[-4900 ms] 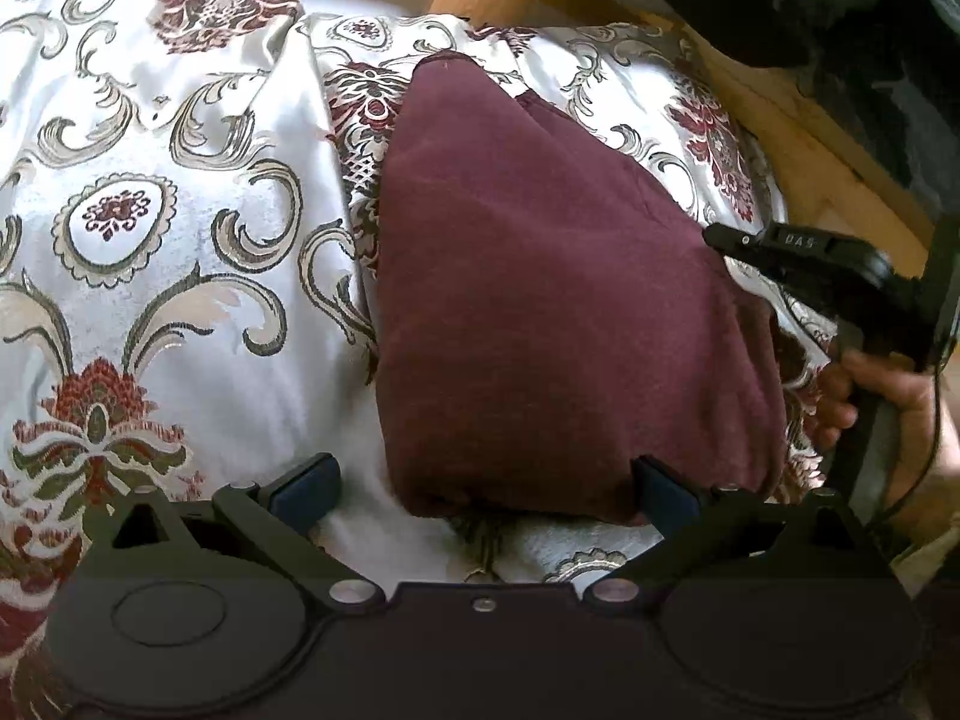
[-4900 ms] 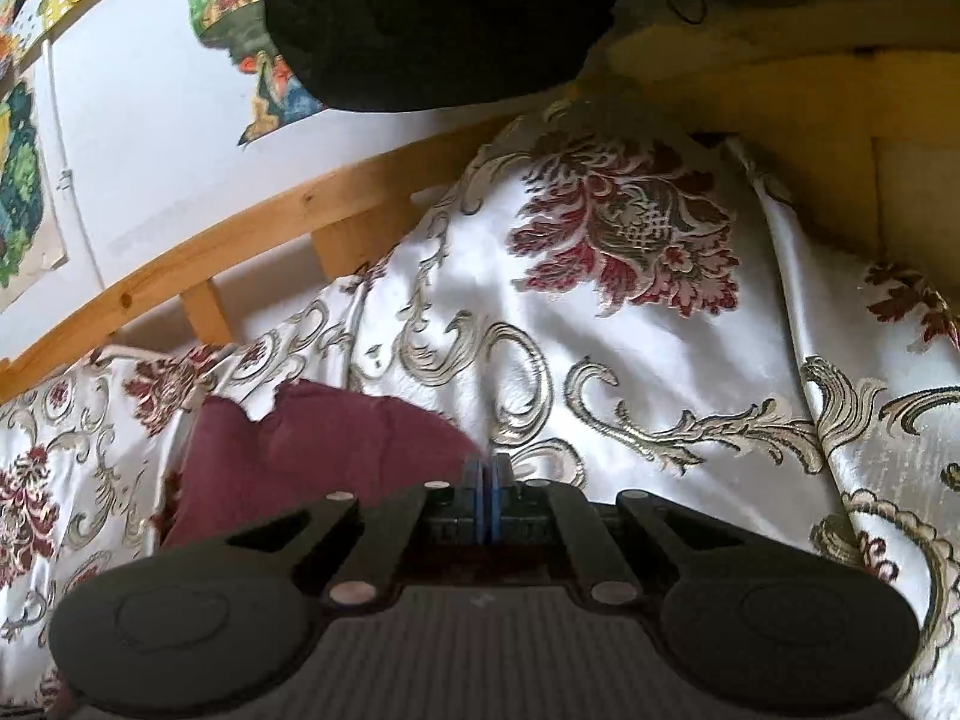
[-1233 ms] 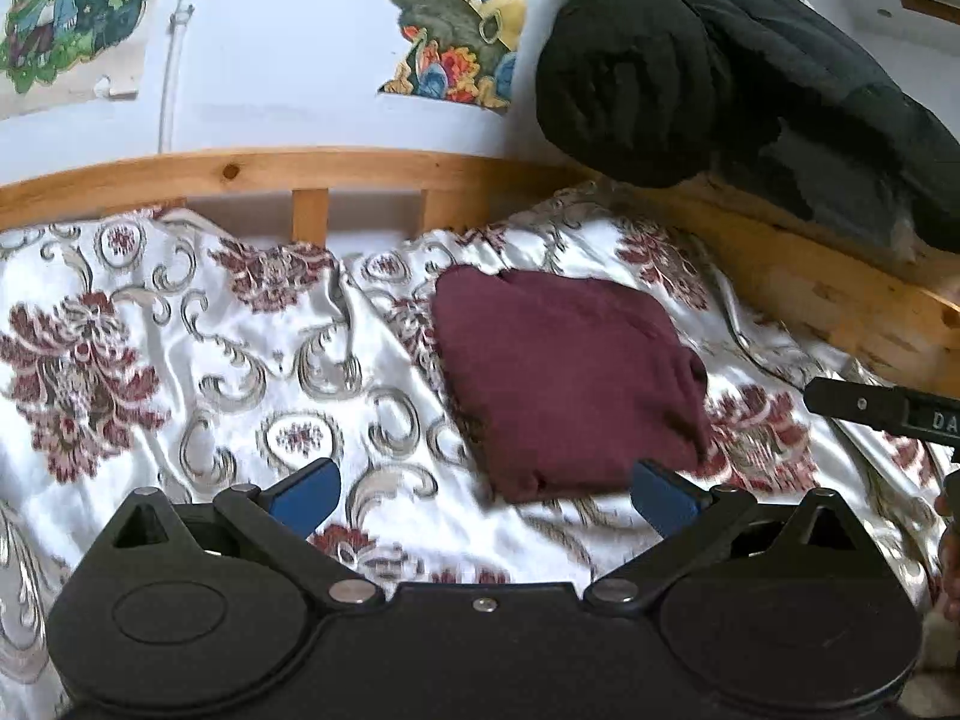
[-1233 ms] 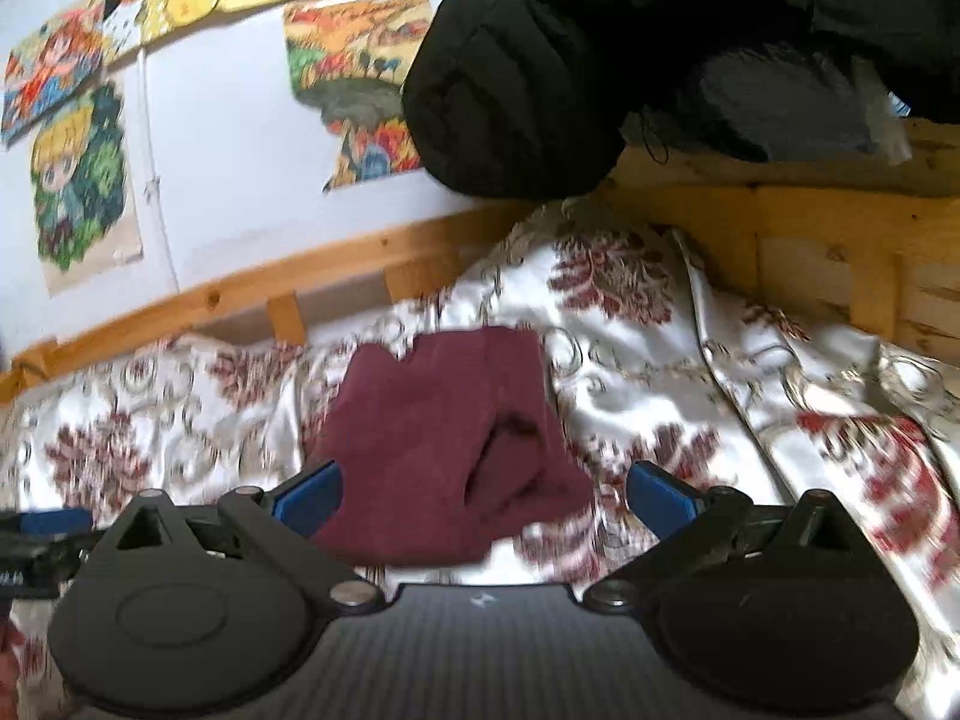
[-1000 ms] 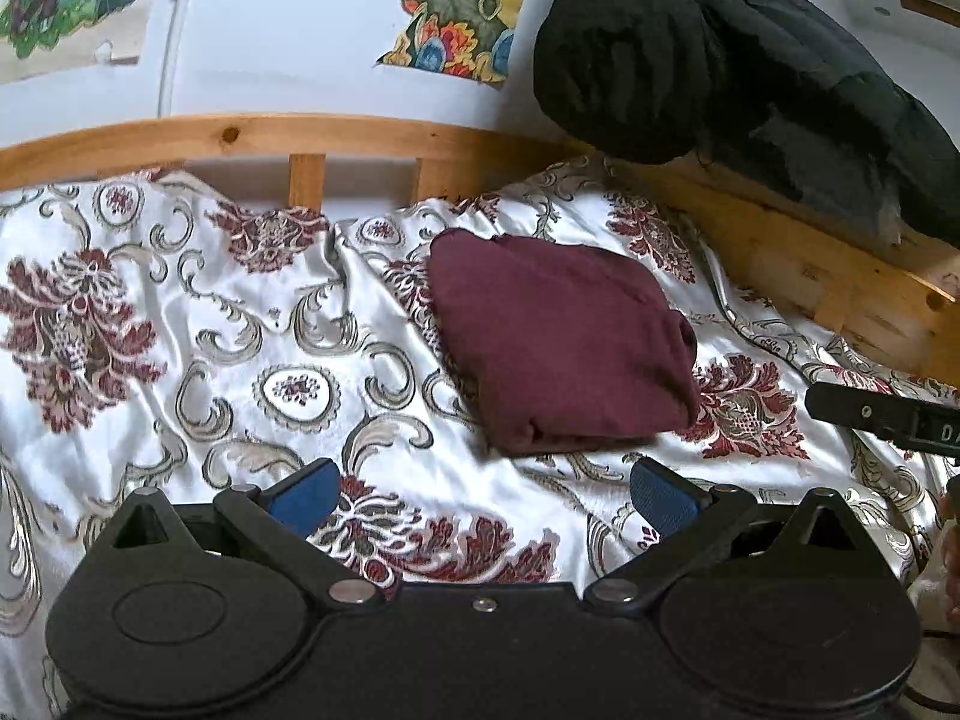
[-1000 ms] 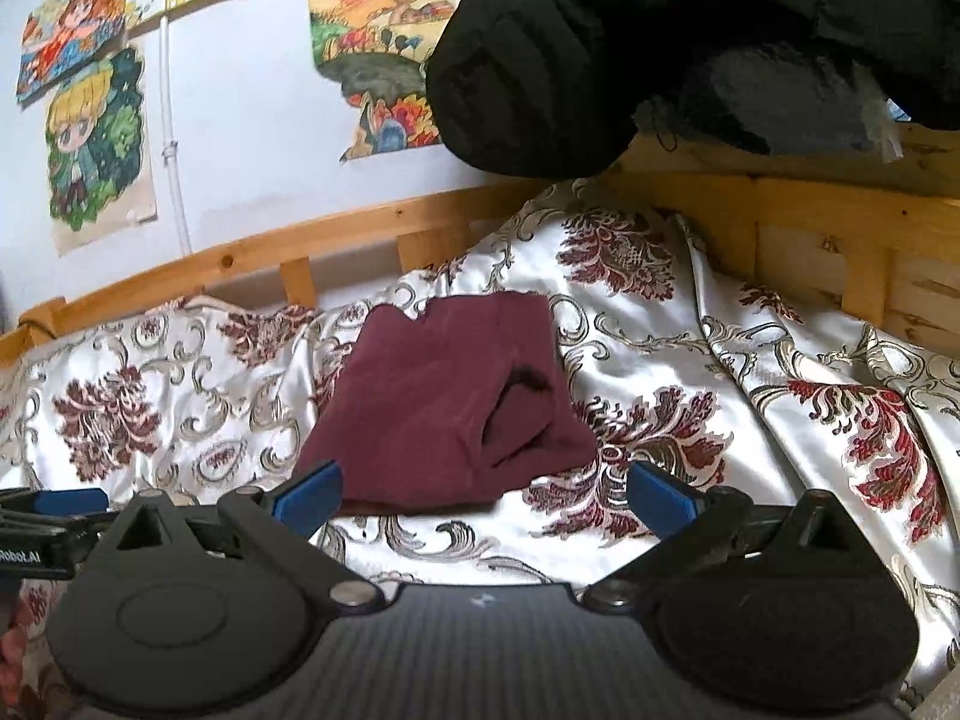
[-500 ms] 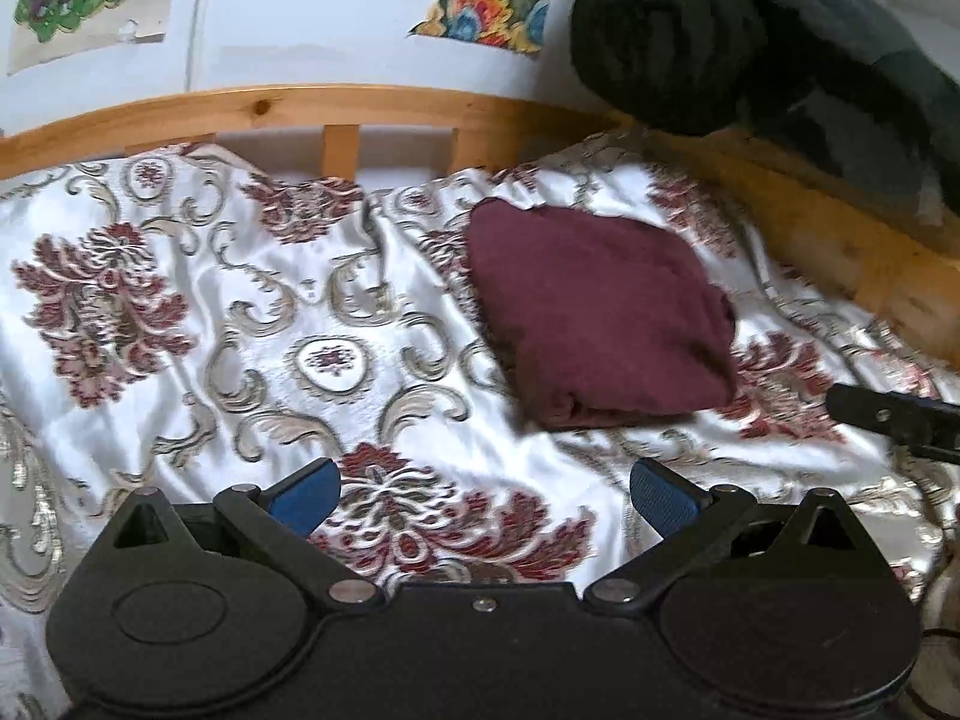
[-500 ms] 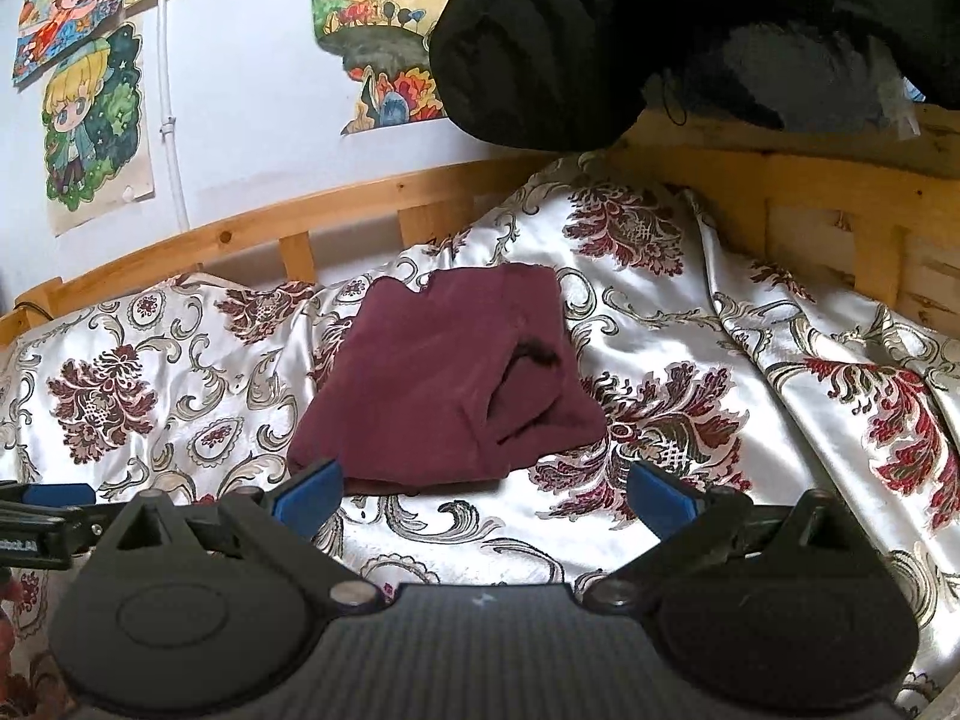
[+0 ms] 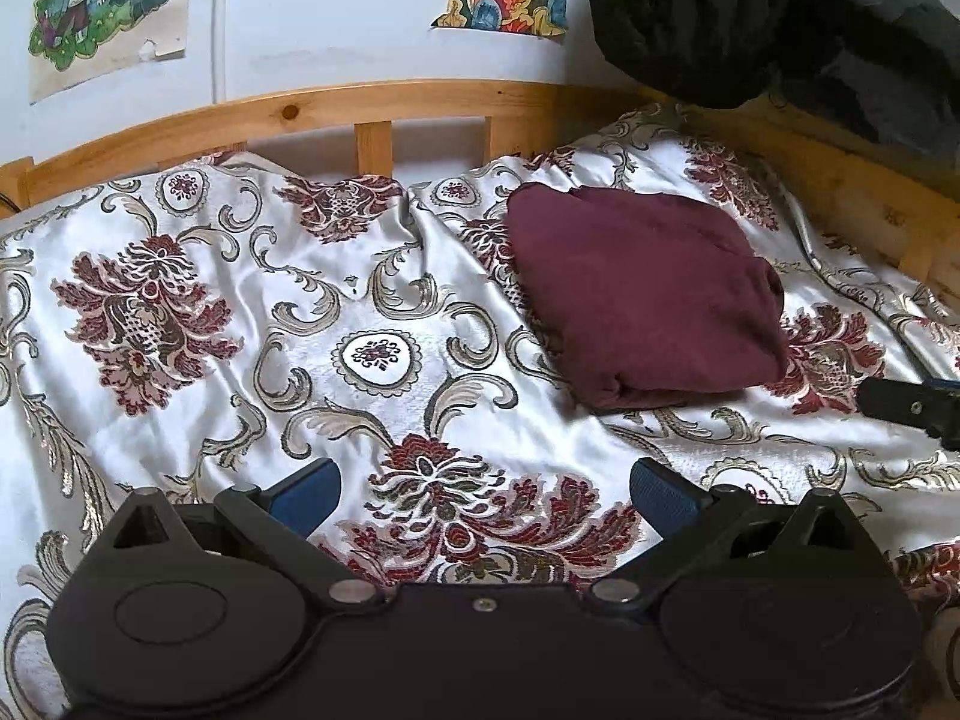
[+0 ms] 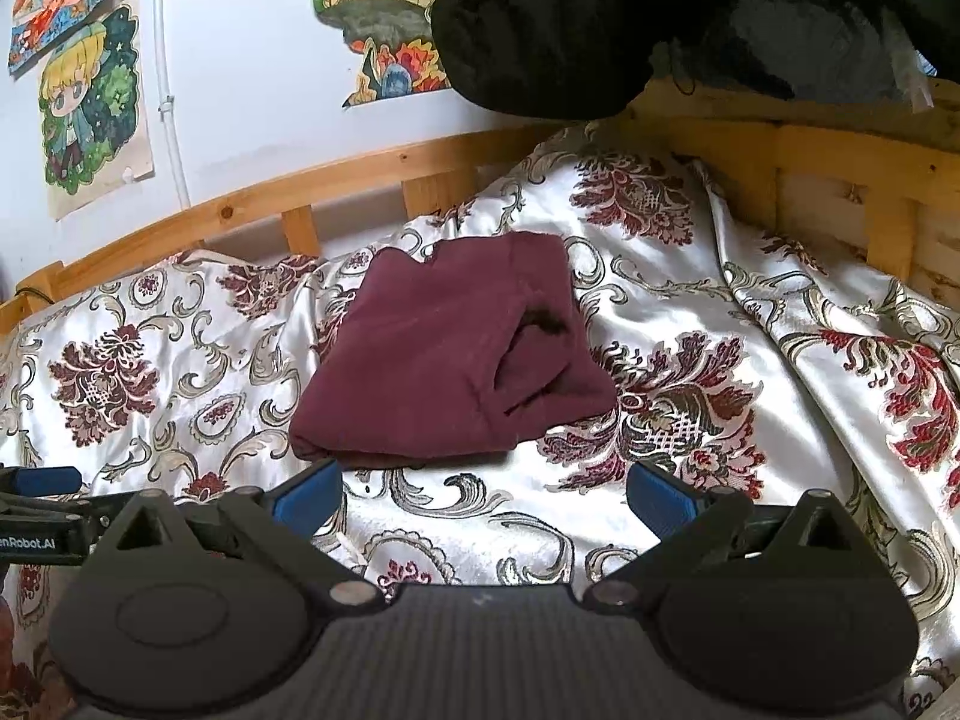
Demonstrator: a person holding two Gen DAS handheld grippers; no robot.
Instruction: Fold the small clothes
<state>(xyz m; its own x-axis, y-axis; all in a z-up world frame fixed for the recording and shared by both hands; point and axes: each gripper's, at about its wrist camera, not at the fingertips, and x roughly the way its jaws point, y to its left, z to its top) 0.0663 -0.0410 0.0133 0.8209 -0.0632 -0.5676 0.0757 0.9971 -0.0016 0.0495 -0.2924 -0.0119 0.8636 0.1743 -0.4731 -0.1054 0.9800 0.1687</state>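
Since half a second ago we have drawn both grippers a little further back from the folded maroon garment [image 9: 645, 300], so more of the patterned bedspread [image 9: 240, 312] shows between the fingers and the cloth. In the left wrist view, our left gripper [image 9: 483, 495] hangs over the bedspread with its jaws spread wide and nothing between the blue pads [image 9: 303, 495]. The garment lies ahead and to the right of it, a compact folded bundle resting flat on the bedspread, well apart from the fingers. One finger of our right gripper [image 9: 912, 405] pokes in at the right edge, near the garment but not touching it. Behind the bed we see the wooden bed rail [image 9: 372, 111], posters on the white wall [image 9: 108, 6], and a dark bundle of bedding [image 9: 780, 18] at upper right. In the right wrist view, our right gripper [image 10: 483, 495] also has its jaws wide apart and holds nothing. The maroon garment [image 10: 444, 360] sits just beyond the left pad [image 10: 306, 495], its thick folded edge toward us and loose layers showing on its right side. The left gripper [image 10: 42, 510] shows at the left edge, low over the bedspread [image 10: 690, 312].
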